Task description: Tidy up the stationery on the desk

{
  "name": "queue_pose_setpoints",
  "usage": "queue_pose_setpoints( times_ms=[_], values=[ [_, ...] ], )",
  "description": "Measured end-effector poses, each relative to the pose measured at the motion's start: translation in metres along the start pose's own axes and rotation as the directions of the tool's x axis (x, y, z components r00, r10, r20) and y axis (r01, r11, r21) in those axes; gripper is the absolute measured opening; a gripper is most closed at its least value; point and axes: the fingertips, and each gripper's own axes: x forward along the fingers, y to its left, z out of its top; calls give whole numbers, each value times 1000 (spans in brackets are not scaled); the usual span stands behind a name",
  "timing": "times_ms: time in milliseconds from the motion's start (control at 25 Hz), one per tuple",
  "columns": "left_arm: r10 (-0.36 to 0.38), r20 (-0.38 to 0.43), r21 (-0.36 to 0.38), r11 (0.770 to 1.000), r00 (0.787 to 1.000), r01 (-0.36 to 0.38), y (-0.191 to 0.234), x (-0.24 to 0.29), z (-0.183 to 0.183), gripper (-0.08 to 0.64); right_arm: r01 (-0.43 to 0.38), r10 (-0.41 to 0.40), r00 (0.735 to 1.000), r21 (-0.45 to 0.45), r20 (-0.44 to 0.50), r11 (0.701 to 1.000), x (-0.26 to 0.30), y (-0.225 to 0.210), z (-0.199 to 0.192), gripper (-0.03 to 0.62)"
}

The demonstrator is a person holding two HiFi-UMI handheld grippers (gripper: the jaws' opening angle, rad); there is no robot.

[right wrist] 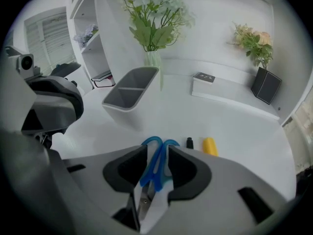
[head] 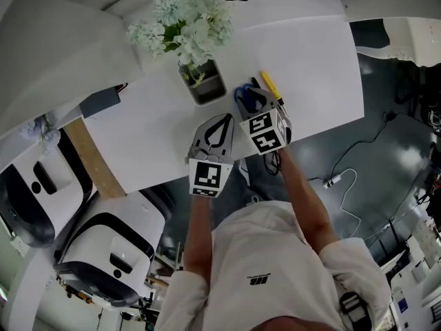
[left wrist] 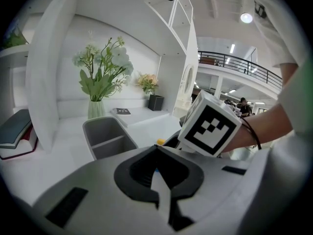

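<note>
Blue-handled scissors [right wrist: 152, 166] lie on the white desk [right wrist: 230, 126], handles pointing away from me. My right gripper [right wrist: 157, 147] is tilted steeply down over them, open, with the handles and part of the blades in the gap between its jaws. In the head view the scissors [head: 244, 96] show just beyond that gripper [head: 256, 107]. A yellow pen [right wrist: 210, 146] and a small black item [right wrist: 189, 142] lie just right of the scissors. The grey two-compartment pen holder [right wrist: 128, 93] stands behind them to the left. My left gripper [head: 224, 117] hovers beside the right one, shut and holding nothing.
A glass vase of white flowers [right wrist: 153, 62] stands right behind the pen holder. A low white riser with a dark booklet [right wrist: 204, 77] and a black planter [right wrist: 266, 84] are at the back right. Shelves with books [left wrist: 17, 131] rise at the left. The desk's front edge [head: 207, 167] is under my hands.
</note>
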Motion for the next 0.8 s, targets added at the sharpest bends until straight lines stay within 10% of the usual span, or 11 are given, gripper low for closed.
queue_pose_setpoints(
  times_ms=[800],
  values=[
    [26, 20, -19, 999, 999, -25, 3, -9, 3, 0, -23, 23, 1000, 20, 1, 1000, -4, 0, 4, 58]
  ],
)
